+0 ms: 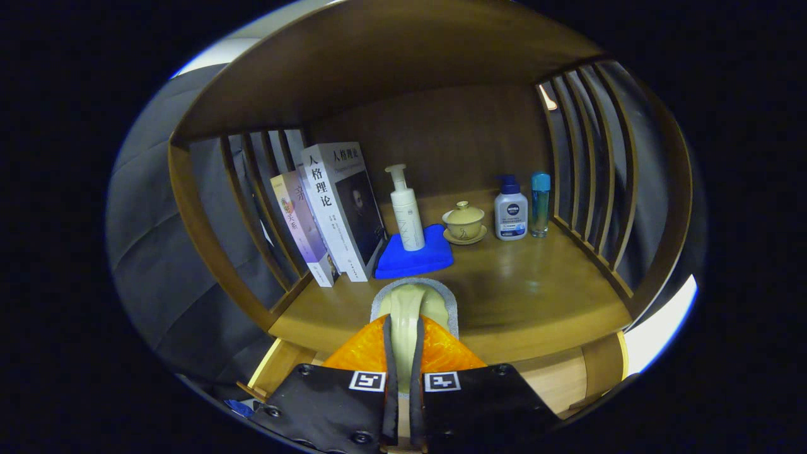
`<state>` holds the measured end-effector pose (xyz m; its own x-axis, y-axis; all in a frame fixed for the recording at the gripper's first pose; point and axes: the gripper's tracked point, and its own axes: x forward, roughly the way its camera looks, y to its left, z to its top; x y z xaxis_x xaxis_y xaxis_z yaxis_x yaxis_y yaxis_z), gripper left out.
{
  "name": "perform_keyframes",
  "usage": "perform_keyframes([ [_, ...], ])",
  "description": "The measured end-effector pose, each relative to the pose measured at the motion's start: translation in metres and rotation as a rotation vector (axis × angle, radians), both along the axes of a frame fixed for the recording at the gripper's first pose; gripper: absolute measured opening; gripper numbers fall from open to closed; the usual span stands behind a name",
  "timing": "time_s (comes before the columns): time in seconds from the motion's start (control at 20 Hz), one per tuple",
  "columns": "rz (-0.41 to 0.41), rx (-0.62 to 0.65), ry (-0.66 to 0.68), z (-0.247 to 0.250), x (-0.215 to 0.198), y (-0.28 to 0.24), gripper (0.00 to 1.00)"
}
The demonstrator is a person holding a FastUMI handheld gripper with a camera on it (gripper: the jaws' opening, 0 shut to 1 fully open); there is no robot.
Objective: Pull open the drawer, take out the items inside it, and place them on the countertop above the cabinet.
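The gripper (403,353) has both fingers pressed against a pale, cream-coloured item with a grey rim (413,302), which stands up between them and extends just ahead of the fingertips. The exact kind of item cannot be told. It is held above the front edge of the wooden countertop (523,296); whether it touches the surface cannot be told.

Below the fingers, part of the open drawer (284,362) is visible with its light wood interior.

Beyond the held item, a folded blue cloth (413,258) lies on the countertop with a white pump bottle (405,217) upright on it. Left of the cloth, two books (328,214) lean against the slatted side. Right of it stand a lidded teacup on a saucer (464,222), a white lotion bottle with a blue cap (510,209) and a slim blue bottle (539,205).
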<state>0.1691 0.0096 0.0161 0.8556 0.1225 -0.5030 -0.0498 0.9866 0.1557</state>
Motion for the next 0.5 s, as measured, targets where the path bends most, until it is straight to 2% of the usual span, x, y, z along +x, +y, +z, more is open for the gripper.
perform_keyframes([
  [0.2,-0.049,-0.004,0.044,-0.015,0.027,-0.008,0.09],
  [0.35,-0.055,-0.010,0.081,-0.028,0.041,-0.010,0.10],
  [0.5,-0.066,-0.021,0.059,-0.024,0.050,-0.014,0.13],
])
